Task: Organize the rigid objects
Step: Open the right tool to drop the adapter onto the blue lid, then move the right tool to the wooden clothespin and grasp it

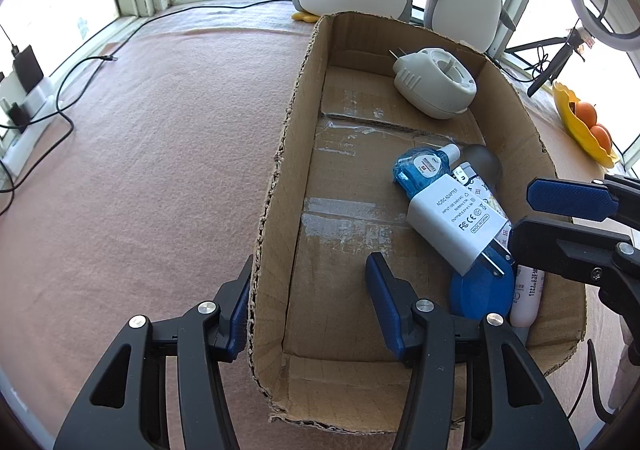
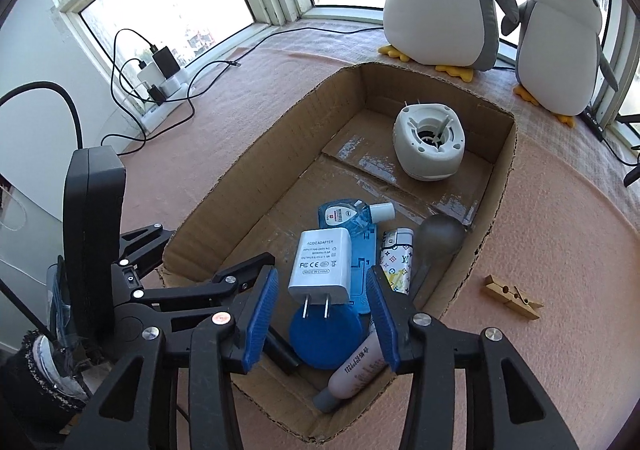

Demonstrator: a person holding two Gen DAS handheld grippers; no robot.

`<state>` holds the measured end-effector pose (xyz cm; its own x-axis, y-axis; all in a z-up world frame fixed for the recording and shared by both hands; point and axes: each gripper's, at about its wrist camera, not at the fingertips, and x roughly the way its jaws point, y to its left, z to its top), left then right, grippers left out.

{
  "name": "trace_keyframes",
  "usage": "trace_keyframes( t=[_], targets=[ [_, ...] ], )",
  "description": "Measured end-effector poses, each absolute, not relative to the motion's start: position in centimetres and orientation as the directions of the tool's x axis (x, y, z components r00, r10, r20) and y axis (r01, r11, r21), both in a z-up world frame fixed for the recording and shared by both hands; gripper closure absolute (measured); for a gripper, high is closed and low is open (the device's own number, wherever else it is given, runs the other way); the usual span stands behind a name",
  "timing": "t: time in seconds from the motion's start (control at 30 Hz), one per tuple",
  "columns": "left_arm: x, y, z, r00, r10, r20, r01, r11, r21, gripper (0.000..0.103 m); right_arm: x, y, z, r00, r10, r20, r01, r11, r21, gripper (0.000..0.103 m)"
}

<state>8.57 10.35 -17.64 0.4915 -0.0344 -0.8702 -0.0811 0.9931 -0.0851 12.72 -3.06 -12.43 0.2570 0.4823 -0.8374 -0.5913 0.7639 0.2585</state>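
On the pink cloth (image 2: 540,250), our left gripper (image 1: 308,310) pinches the box (image 1: 280,178) wall, our right gripper (image 2: 322,314) hangs apart over the white charger (image 2: 320,266), and next we grab the wooden peg (image 2: 514,296).

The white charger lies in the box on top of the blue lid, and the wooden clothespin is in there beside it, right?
Not quite. The charger does lie in the box with its prongs over the blue lid, but the clothespin lies outside, on the pink cloth. The right wrist view shows it.
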Motion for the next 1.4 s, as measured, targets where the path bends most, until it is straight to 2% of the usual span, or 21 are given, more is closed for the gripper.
trace_keyframes(
  t=[0.67, 0.87, 1.4],
  targets=[
    [8.7, 10.3, -17.6, 0.491, -0.033, -0.871, -0.081, 0.993, -0.084, 0.05, 12.9, -12.9, -10.1, 0.378, 0.485, -0.788, -0.427, 0.847, 0.317, 0.056],
    [8.7, 10.2, -17.6, 0.49, -0.031, -0.871, -0.08, 0.994, -0.08, 0.05, 13.8, -15.2, -10.9, 0.39, 0.428, -0.816, -0.418, 0.871, 0.257, 0.056],
    [8.8, 10.2, -17.6, 0.487, -0.023, -0.873, -0.082, 0.994, -0.072, 0.05, 16.5, -12.5, -15.8, 0.349, 0.26, -0.9, -0.58, 0.815, 0.011, 0.056]
  ],
)
